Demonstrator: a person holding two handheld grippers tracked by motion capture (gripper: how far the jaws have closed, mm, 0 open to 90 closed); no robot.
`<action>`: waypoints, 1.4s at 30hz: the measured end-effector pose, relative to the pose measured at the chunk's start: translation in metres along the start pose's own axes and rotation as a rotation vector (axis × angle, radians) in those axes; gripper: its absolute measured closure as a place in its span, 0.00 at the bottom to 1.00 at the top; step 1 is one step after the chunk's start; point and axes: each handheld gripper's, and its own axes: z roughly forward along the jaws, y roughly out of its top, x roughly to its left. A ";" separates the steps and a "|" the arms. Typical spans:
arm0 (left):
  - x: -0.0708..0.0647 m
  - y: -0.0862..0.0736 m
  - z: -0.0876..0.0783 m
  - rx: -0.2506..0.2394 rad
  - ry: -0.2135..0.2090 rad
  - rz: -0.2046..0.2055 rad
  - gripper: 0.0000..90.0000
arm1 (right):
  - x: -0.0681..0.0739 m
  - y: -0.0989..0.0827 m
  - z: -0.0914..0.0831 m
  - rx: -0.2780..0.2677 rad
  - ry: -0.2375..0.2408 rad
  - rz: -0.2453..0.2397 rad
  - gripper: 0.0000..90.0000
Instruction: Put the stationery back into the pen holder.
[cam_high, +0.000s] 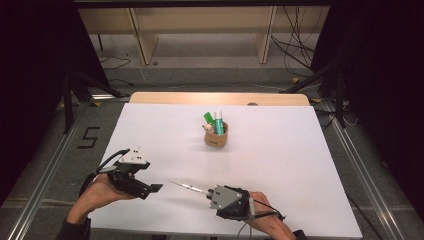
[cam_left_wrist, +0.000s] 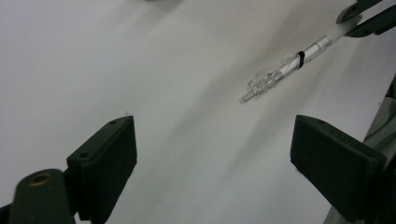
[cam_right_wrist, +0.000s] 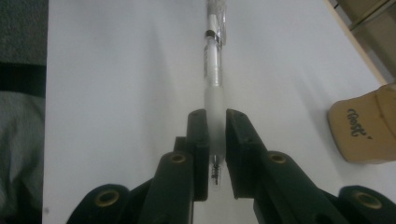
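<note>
1. While the right gripper (cam_right_wrist: 216, 122) clamps the clear pen (cam_right_wrist: 214, 70) by its frosted grip, the pen juts beyond the jaws.
2. The left gripper (cam_left_wrist: 212, 154) waits agape.
3. Next, probably, carrying it to the tan cup (cam_high: 216, 135).

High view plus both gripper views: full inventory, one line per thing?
pen: 1, clear with frosted grip, clamped in the right gripper above the table's near middle
cup: 1, tan, upright at table centre
markers: 2 at least, green and white, standing in the cup
table: 1, white top
shelf unit: 1, light wood, on the floor beyond
left gripper: 1, black, open, near left
right gripper: 1, black, shut on pen
hands: 2, near edge
</note>
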 end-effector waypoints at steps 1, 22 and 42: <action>-0.003 0.003 0.001 -0.003 -0.007 0.011 0.16 | 0.001 -0.002 -0.002 0.006 -0.015 -0.025 0.90; -0.043 0.061 0.036 0.090 -0.127 0.186 0.17 | 0.023 -0.011 -0.014 -0.036 -0.186 -0.341 0.90; -0.071 0.096 0.075 0.299 -0.242 0.378 0.28 | 0.043 -0.019 -0.005 -0.017 -0.392 -0.698 0.90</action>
